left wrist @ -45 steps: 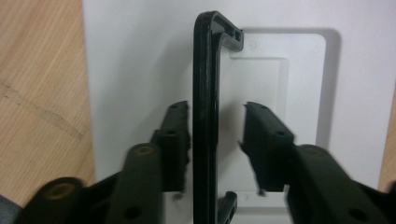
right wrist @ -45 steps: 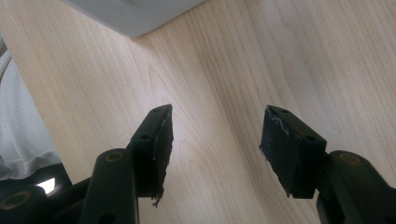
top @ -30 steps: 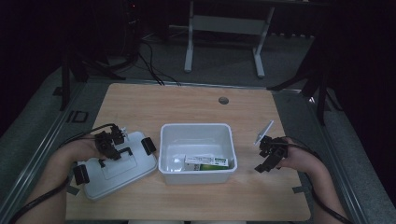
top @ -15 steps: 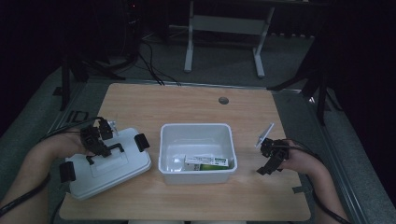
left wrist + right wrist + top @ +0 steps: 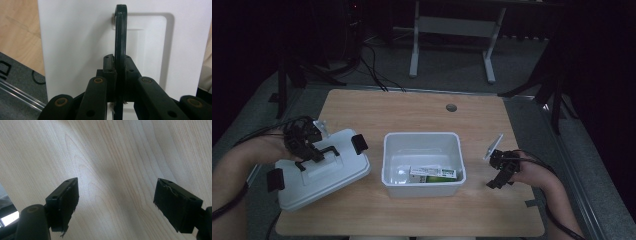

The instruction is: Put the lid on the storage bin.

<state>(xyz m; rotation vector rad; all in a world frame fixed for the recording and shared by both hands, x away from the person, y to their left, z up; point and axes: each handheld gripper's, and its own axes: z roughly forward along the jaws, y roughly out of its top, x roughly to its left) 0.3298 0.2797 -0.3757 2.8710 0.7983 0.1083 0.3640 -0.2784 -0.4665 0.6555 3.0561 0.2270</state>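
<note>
The left gripper (image 5: 307,145), fingers clamped on the lid's (image 5: 324,172) black handle (image 5: 120,37), has lifted the lid off the desk (image 5: 422,107), left of the open bin (image 5: 422,142). The right gripper (image 5: 501,170) has just spread its fingers, nothing between them, so closing the bin looks under way.

no print can be read: the green-and-white box (image 5: 432,174) in the white bin (image 5: 422,141) is too blurred.

One lid (image 5: 324,172), one bin (image 5: 422,145) — perhaps one carton (image 5: 433,174) inside.
</note>
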